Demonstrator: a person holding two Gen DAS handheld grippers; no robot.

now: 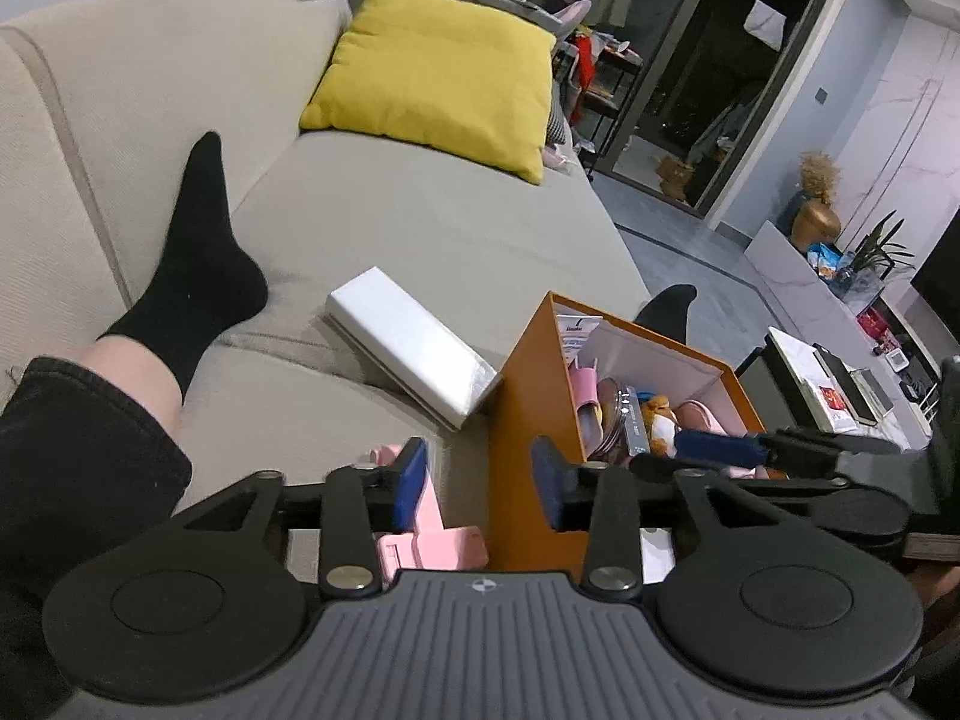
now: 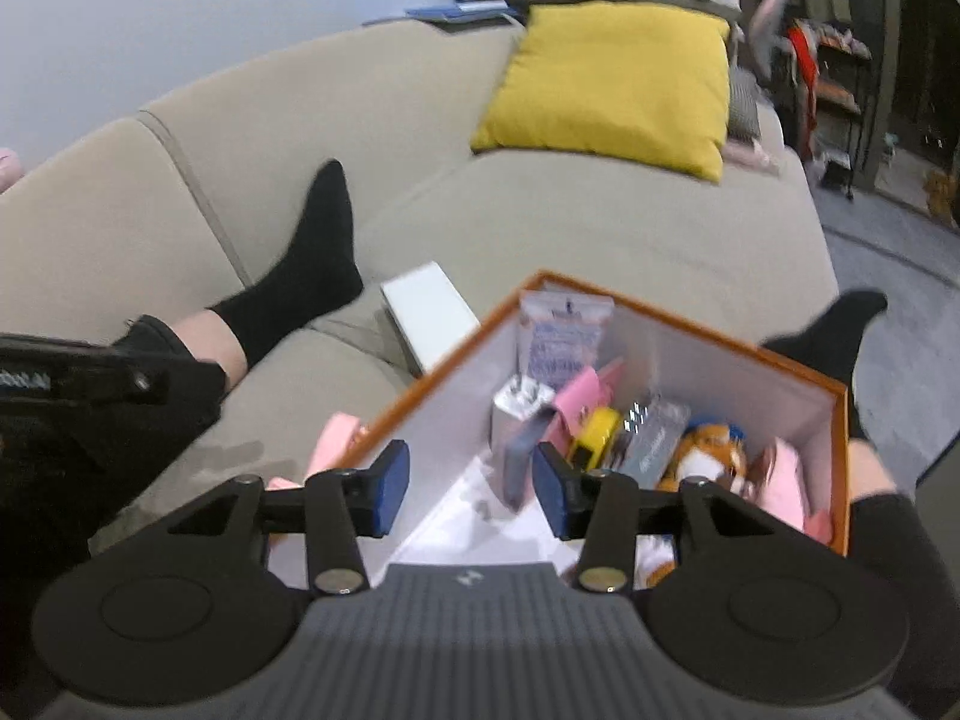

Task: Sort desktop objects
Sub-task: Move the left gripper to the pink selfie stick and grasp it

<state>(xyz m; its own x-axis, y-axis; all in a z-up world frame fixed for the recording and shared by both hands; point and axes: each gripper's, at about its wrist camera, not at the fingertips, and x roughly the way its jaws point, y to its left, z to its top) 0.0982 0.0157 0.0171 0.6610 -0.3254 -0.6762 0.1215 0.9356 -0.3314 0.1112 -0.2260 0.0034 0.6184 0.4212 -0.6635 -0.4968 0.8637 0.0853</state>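
blue-padded fingers (image 1: 414,483) of both grippers stand half open, holding nothing.

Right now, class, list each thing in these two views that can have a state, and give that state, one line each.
Left gripper: jaws open, nothing between them.
Right gripper: jaws open, nothing between them.
Orange box: open-topped, holding small items, standing on the sofa.
White box: closed, lying flat beside the orange box.
Pink item: outside the orange box, on the sofa.
Yellow cushion: leaning against the sofa back.
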